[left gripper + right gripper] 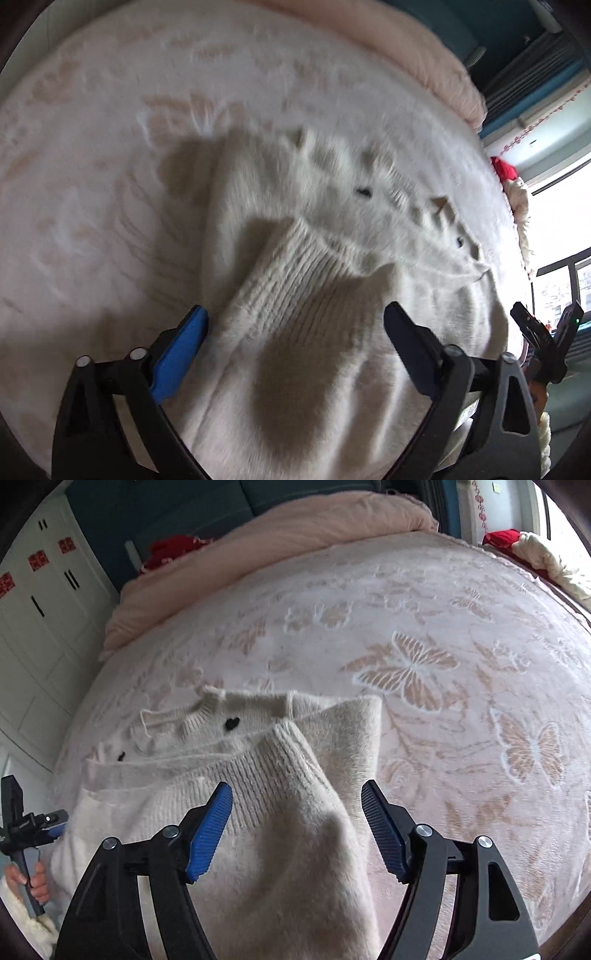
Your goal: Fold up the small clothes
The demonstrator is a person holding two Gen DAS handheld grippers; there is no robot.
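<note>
Now, jaws outward:
Left gripper [295,325]: jaws spread wide, nothing between the pads; the blue pad sits at the left edge of a ribbed band, the dark pad over plain knit to its right.
Right gripper [297,805]: jaws likewise parted and holding nothing; a folded sleeve runs up between them without touching either ribbed blue pad, as far as can be told.
Garment: a small cream fluffy knitted sweater [258,775] lies flat directly ahead of both pairs of jaws, its ribbed cuff [273,753] just beyond the right tips, small black dots [232,723] on the collar area farther out.
Fold state (judged): the sleeve is laid across the body, so the fold seems partly made; the body is not yet doubled.
Handling (judged): light, soft, limp; the fuzzy pile should resist slipping but stretches and drags, and it will sag when lifted.
Where to grip (judged): on the thicker ribbed hem or cuff, or at a doubled edge, one corner per gripper, pinching every layer.
Support: a pale pink plush bedspread with butterfly pattern [424,664], beyond and beside the jaws.
Far field: a rolled pink quilt [295,535] at the spread's far edge.
</note>
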